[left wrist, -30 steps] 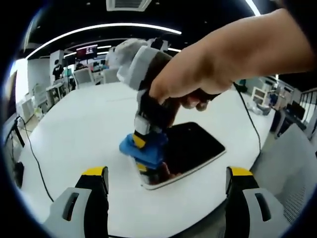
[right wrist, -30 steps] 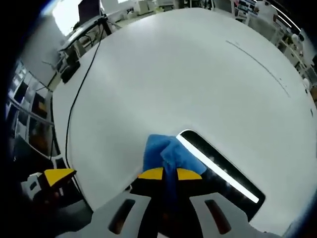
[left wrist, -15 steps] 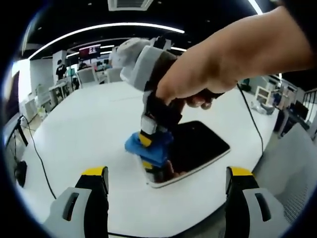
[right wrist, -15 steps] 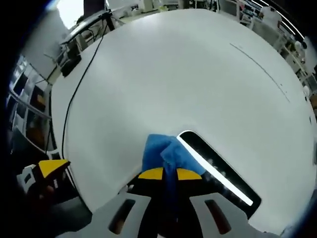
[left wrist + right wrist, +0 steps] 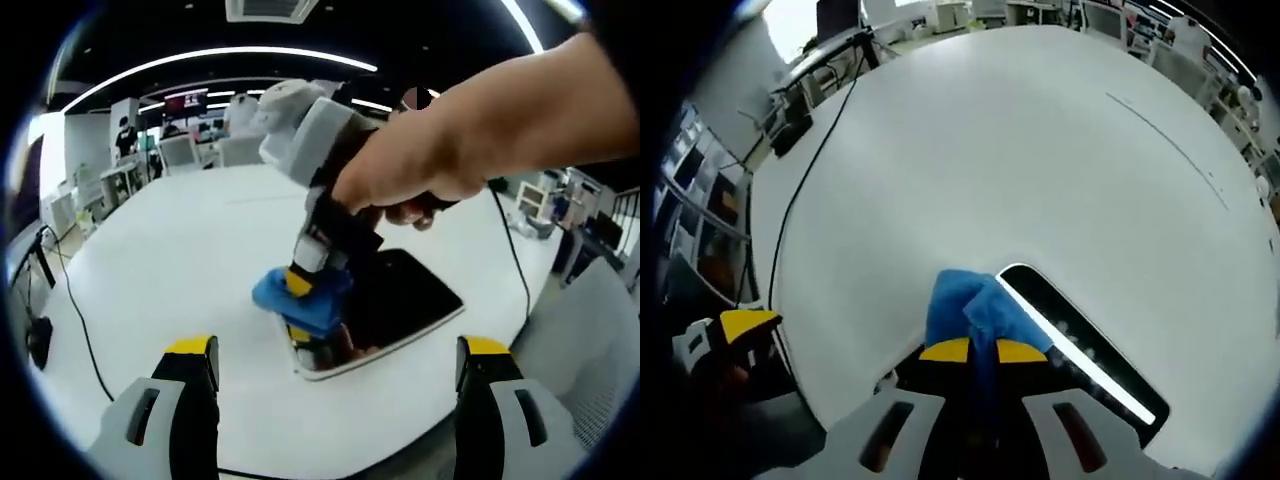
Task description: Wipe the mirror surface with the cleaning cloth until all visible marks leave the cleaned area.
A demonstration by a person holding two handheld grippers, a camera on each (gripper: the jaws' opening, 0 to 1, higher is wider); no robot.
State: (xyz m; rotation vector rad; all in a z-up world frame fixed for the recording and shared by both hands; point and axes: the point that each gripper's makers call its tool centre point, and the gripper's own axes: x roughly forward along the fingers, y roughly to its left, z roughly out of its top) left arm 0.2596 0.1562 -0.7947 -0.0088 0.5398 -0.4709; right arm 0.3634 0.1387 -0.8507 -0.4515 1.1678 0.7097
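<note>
1. Two tools are in play. The right tool (image 5: 973,350) has its yellow-tipped jaws pinched together on a blue cleaning cloth (image 5: 970,310).
2. That cloth is pressed onto the near-left corner of the mirror (image 5: 1080,350) — a dark, white-rimmed rectangle lying flat on the white surface (image 5: 1020,150).
3. From the left gripper view, a hand (image 5: 440,170) grips the right tool (image 5: 308,300) from above, with the cloth (image 5: 300,295) bunched at the mirror's (image 5: 400,300) left end.
4. Left tool (image 5: 340,365) hovers near the surface's (image 5: 180,250) edge, jaws spread wide apart and holding nothing.
5. A black cable (image 5: 805,190) runs across the surface's left side.
</note>
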